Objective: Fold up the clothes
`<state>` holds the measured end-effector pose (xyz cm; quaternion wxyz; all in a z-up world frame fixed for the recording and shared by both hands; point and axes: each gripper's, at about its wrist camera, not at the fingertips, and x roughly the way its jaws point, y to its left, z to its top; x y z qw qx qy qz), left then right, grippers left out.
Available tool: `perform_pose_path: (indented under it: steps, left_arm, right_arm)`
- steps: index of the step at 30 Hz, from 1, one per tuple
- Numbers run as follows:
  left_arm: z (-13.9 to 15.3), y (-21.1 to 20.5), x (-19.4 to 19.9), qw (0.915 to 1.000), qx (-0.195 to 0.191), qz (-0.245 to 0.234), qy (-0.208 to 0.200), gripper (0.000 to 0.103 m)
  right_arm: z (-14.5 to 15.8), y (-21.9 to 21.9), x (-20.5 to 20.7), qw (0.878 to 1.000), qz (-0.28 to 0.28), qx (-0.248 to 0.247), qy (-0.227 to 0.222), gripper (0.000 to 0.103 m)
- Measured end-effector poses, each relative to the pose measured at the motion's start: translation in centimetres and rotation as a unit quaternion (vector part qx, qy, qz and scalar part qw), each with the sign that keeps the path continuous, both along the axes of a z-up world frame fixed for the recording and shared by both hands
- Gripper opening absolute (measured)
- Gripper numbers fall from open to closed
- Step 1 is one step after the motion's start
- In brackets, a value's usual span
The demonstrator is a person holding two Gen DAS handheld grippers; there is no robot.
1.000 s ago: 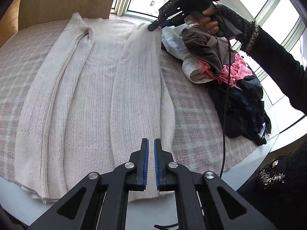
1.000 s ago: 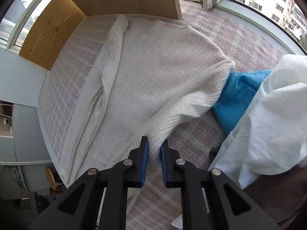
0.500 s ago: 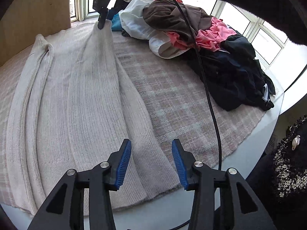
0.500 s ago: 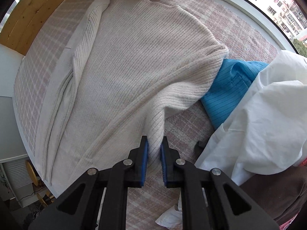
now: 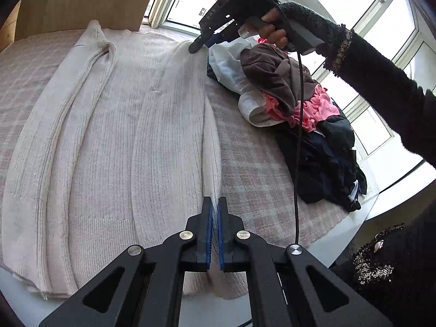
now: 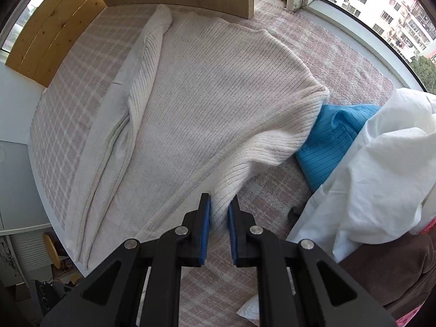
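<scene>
The sweater (image 5: 114, 136) lies lengthwise across the bed (image 5: 253, 169), hem toward the near edge. The left gripper (image 5: 215, 209) pinches the hem-end edge; the right gripper (image 6: 219, 212) is clamped on its shoulder.

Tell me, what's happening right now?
Left gripper and right gripper both clamp the sweater edge. Clothes pile lies beside it.
</scene>
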<state>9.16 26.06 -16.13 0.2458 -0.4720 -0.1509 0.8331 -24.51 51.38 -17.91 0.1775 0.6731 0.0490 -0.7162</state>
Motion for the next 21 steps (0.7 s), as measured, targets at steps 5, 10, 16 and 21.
perform_pose_path:
  steps: [5, 10, 16, 21]
  left_arm:
    - [-0.8, -4.0, 0.5, 0.9974, 0.012, 0.071, -0.004, 0.002]
    - [-3.0, -6.2, 0.7, 0.9933, 0.000, 0.112, -0.027, 0.003]
    - [-4.2, -6.5, 0.7, 0.9931, -0.009, 0.109, -0.043, 0.003]
    - [-4.8, -6.6, 0.3, 0.9937, -0.018, 0.095, -0.057, 0.003]
  right_arm:
    - [-0.7, -4.8, -1.7, 0.999, 0.031, 0.015, 0.006, 0.012]
    - [-3.0, -9.1, -2.9, 0.998, 0.057, 0.032, 0.008, 0.013]
    - [-4.2, -12.3, -3.8, 0.997, 0.074, 0.029, 0.008, 0.014]
    - [-2.7, -11.2, -4.1, 0.997, 0.076, 0.005, -0.015, 0.021]
